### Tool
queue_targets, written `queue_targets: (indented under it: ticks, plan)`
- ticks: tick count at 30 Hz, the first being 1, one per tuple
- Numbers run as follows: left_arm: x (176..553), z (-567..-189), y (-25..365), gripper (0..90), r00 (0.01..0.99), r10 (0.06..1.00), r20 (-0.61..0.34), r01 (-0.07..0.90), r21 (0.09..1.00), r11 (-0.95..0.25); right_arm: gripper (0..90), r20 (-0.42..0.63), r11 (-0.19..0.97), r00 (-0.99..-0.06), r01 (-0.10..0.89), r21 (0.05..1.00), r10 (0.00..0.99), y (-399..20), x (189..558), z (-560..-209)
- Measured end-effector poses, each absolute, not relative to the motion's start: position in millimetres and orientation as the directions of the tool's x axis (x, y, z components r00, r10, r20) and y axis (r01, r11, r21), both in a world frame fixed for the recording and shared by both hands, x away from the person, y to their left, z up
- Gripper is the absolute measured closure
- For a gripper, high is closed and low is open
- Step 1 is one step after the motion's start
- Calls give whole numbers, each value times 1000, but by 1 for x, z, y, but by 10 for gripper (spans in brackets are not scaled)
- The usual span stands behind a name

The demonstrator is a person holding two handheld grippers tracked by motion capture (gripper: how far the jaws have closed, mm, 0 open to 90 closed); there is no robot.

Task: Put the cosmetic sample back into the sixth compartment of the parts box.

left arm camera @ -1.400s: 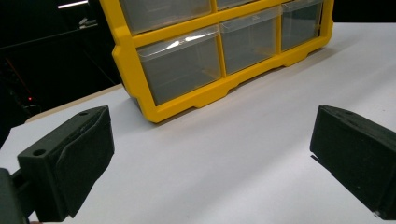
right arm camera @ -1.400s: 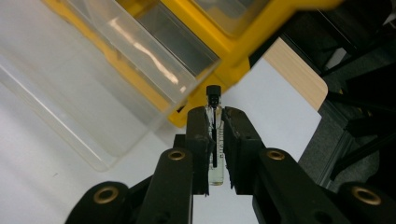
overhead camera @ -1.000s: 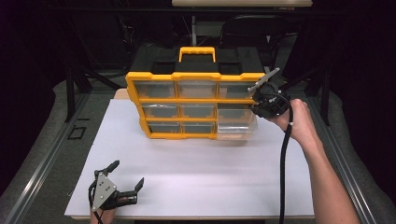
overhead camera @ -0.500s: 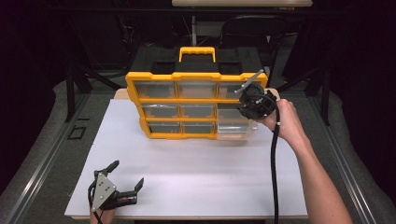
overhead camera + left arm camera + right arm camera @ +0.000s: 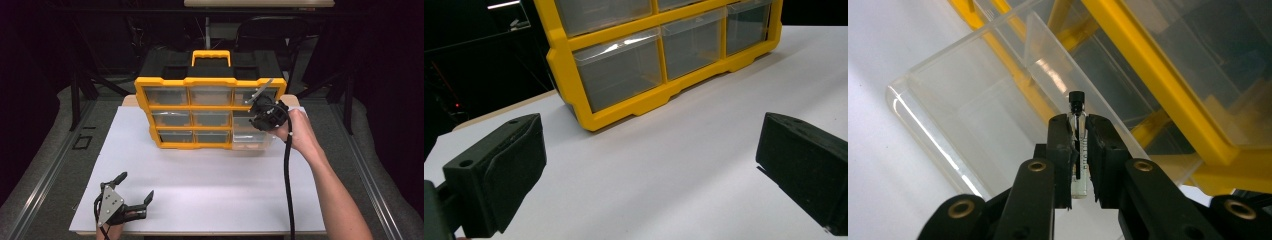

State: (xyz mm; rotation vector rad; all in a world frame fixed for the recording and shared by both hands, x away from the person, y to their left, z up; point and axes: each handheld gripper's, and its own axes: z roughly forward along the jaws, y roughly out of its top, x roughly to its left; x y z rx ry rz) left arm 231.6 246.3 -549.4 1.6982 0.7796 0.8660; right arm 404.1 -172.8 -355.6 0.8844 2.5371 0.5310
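Observation:
A yellow organizer (image 5: 210, 82) with clear drawers stands at the back of the white tabletop (image 5: 210, 185). Its lower right drawer (image 5: 250, 140) is pulled out toward me. My right gripper (image 5: 261, 109) hovers just above that drawer, shut on a small glass vial (image 5: 1077, 114) with a black cap. In the right gripper view the vial stands upright between the pads, over the open drawer (image 5: 973, 100). My left gripper (image 5: 136, 186) rests near the front left of the tabletop, open, with nothing between its jaws (image 5: 649, 160). It points at the organizer's lower left corner (image 5: 569, 65).
The organizer has a yellow carry handle (image 5: 211, 54) on its black top. A black cable (image 5: 288, 190) hangs from the right gripper across the right side of the tabletop. Dark frames and a chair stand behind the table.
The right hand has carried the vial leftward and slightly down, from beside the organizer's right edge to over the pulled-out drawer. The left gripper has stayed put.

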Motion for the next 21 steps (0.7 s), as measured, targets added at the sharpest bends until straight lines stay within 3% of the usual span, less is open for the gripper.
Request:
queue_targets:
  ticks: [21]
  plan:
    - [232, -549, 246, 0, 533, 828, 176, 89, 961, -261, 807, -220, 745, -743, 506, 436, 633, -163, 407, -372]
